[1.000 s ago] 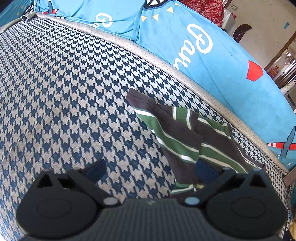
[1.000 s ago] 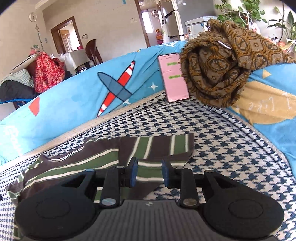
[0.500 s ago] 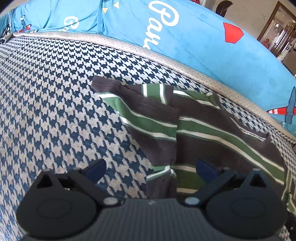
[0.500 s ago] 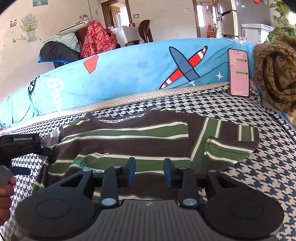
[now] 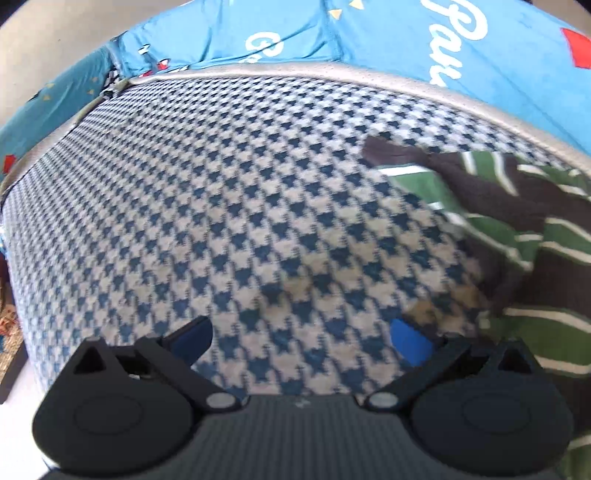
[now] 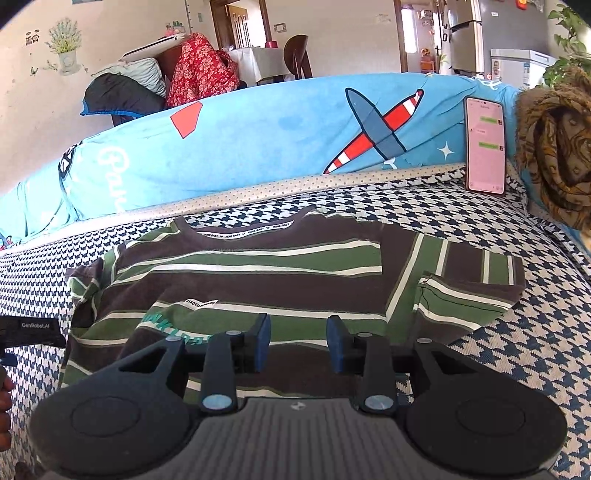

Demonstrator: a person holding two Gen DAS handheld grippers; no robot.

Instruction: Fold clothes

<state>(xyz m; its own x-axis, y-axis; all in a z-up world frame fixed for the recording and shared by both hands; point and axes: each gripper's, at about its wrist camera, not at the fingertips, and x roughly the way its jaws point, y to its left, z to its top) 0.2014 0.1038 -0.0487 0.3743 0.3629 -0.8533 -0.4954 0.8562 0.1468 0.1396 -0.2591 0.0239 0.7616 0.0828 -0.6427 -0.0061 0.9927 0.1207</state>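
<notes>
In the left wrist view, the left tool [image 5: 301, 341] hangs over bare houndstooth sofa seat [image 5: 221, 221], its blue-padded fingers [image 5: 410, 345] spread wide with only the patterned fabric showing between them. The striped T-shirt [image 5: 517, 236], brown and green with white lines, lies at the right edge of this blurred view, one brown sleeve reaching toward the seat's grey piped rim. A blue cartoon-print cover [image 5: 406, 33] drapes the backrest behind.

In the right wrist view, the right tool [image 6: 298, 345] hovers above the lower front of the striped T-shirt [image 6: 280, 284], its jaws parted by a narrow gap and pinching no cloth. The shirt lies spread on the houndstooth seat [image 6: 517, 332], neckline toward the backrest, its right sleeve folded over itself. A smartphone [image 6: 485, 144] with a lit pink screen leans against the blue cover [image 6: 258, 147], beside a crumpled brown patterned scarf [image 6: 554, 147]. At the left edge the other tool's black body [image 6: 31, 328] sits just beside the shirt's left sleeve.
</notes>
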